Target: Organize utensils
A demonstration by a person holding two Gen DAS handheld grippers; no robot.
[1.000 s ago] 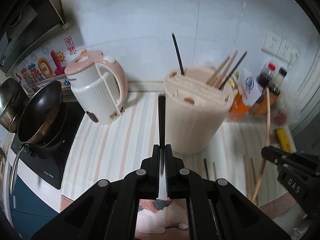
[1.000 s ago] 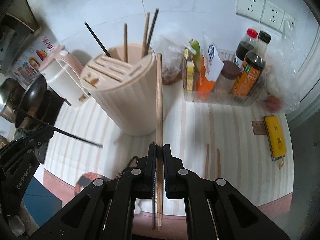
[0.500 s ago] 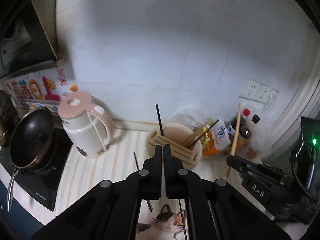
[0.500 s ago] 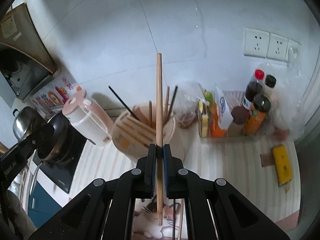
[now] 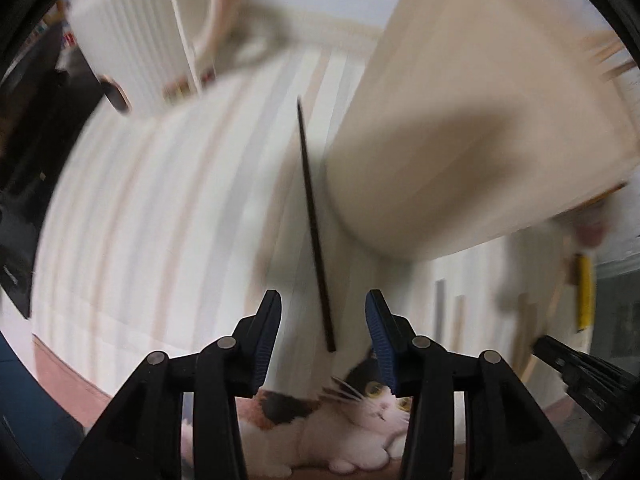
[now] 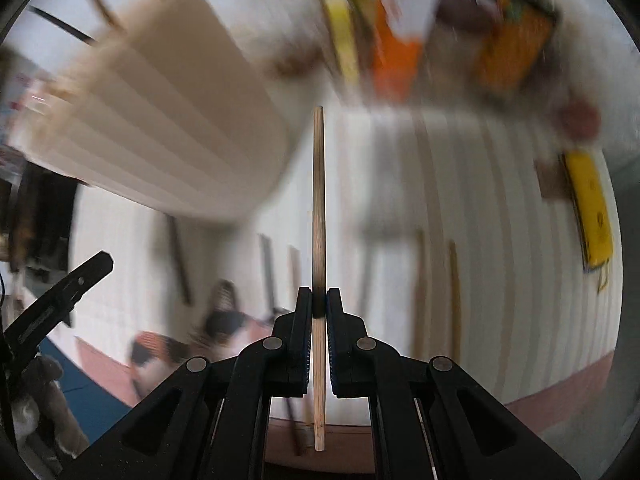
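Two matte black hand-held grippers

The left hand-held gripper [image 5: 323, 320] has angular black plastic arms studded with round silver screws and ribbed blue pads [image 5: 378, 336] lining its fingers. The right hand-held gripper [image 6: 319, 308] matches it, with triangular cut-outs low in its black frame.

A white-and-pink kettle [image 5: 160, 36] (blurred) stands on the striped counter [image 5: 160, 208]; a yellow phone [image 6: 590, 216] lies opposite.

The chopstick [image 6: 319, 216] is plain, pale wood. The other chopstick [image 5: 314, 224] is dark and smooth. The holder [image 5: 460, 120] looks like matt cream plastic. The kettle [image 5: 136, 32] is ribbed white plastic.
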